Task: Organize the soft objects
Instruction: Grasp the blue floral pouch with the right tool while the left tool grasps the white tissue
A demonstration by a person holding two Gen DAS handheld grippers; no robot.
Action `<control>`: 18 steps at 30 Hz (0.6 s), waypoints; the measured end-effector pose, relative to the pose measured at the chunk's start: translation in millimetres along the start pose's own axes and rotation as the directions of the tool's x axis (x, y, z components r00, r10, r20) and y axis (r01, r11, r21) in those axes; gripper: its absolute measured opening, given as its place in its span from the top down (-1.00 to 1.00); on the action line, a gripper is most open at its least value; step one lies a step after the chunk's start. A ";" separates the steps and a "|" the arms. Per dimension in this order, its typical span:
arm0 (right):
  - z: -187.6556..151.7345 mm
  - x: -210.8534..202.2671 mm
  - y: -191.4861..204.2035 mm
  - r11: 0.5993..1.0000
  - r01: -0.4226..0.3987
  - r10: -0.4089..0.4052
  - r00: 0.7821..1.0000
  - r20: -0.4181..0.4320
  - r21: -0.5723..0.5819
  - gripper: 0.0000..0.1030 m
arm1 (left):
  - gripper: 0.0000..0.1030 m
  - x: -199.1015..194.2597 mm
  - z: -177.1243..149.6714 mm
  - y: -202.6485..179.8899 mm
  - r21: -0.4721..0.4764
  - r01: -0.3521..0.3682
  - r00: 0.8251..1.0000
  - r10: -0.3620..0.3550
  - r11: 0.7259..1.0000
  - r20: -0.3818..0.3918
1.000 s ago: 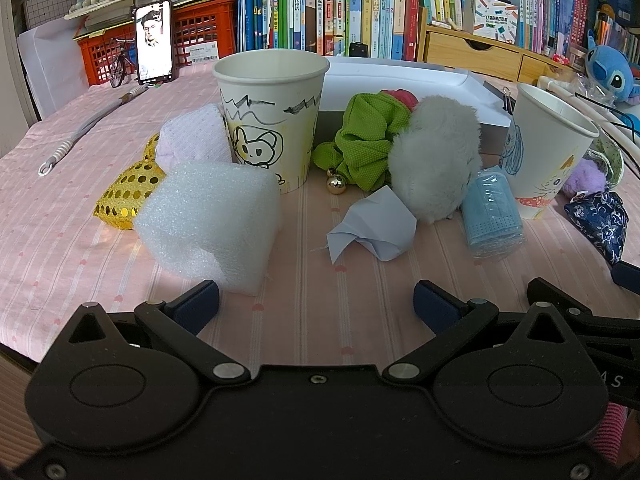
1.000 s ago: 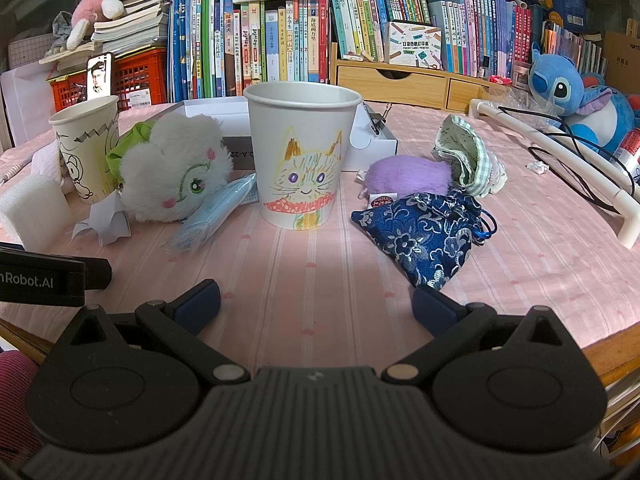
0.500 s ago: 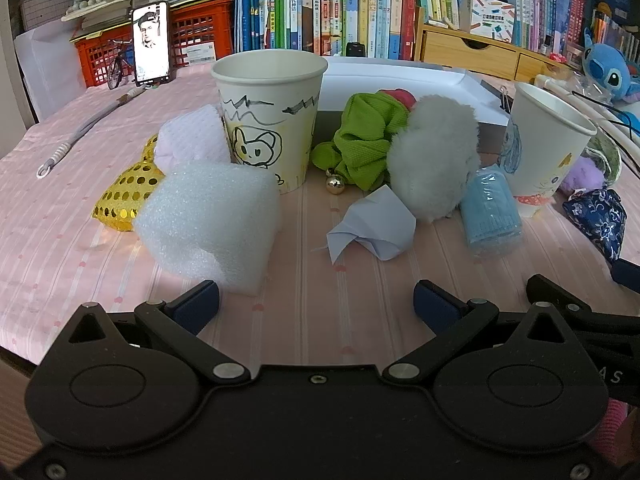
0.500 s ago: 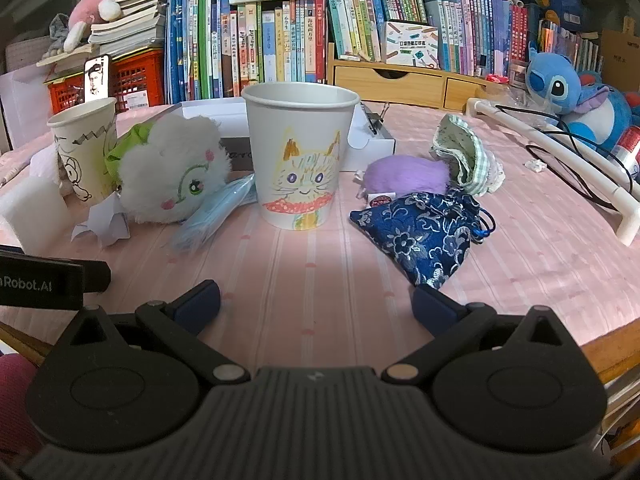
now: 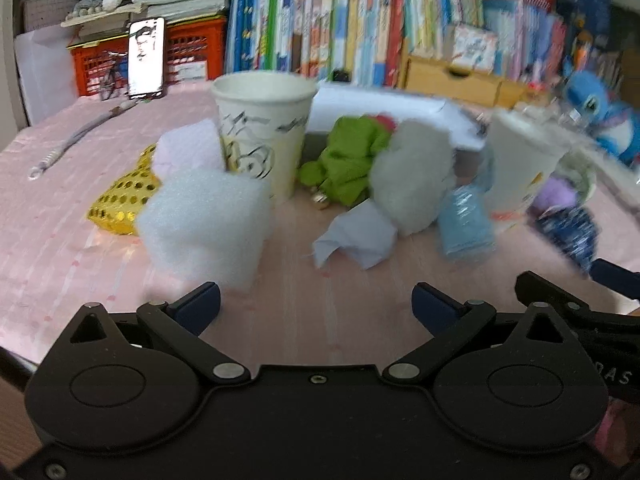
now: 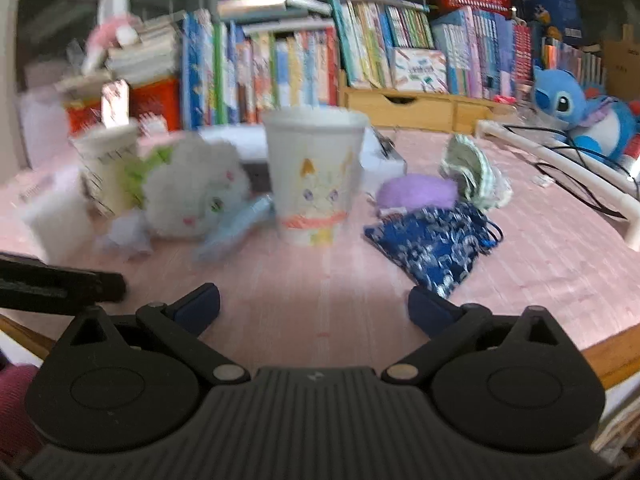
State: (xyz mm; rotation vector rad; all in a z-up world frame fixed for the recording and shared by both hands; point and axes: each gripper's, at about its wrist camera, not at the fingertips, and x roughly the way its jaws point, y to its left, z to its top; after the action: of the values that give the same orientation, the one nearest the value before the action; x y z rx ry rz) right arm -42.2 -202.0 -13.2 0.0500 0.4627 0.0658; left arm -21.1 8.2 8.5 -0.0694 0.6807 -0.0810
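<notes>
white foam block (image 5: pixel 206 222): upright, just in front of the doodle cup (image 5: pixel 264 136)
gold sequin pouch (image 5: pixel 126 196): flat, left of the foam
green cloth (image 5: pixel 348 156): bunched beside the white plush (image 5: pixel 412 176)
cat cup (image 6: pixel 314 180): upright, centre
blue floral pouch (image 6: pixel 434 244): flat, right of the cat cup
purple fluff (image 6: pixel 416 192): behind the blue floral pouch

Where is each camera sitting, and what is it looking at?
Left wrist: on the left tongs, low over the table, facing the white foam block; open tongs show.
Right wrist: on the right tongs, facing the cat cup; open tongs show.
Both see the fluffy white toy.
</notes>
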 end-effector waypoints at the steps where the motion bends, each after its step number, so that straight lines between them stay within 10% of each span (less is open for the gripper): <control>1: 2.8 -3.7 -1.2 1.000 0.009 -0.009 1.000 0.023 -0.009 -1.00 | -0.93 -3.9 0.9 -1.0 -0.006 0.015 1.000 -0.015 1.000 0.018; 11: 19.4 14.1 -39.8 0.983 0.181 -0.182 0.982 0.045 0.016 -1.00 | -0.80 -5.8 13.4 -30.6 0.094 0.044 0.991 -0.055 0.995 0.120; 18: 18.7 32.1 -60.1 0.977 0.208 -0.208 0.978 -0.011 0.049 -0.96 | -0.19 15.3 13.3 -30.9 0.085 0.057 0.996 -0.062 0.995 0.066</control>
State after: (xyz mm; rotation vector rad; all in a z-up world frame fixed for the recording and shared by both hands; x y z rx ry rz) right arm -2.1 -260.1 -14.5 0.0505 0.4732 -0.1517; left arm -2.5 -23.5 12.1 -0.0123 0.6055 -0.1636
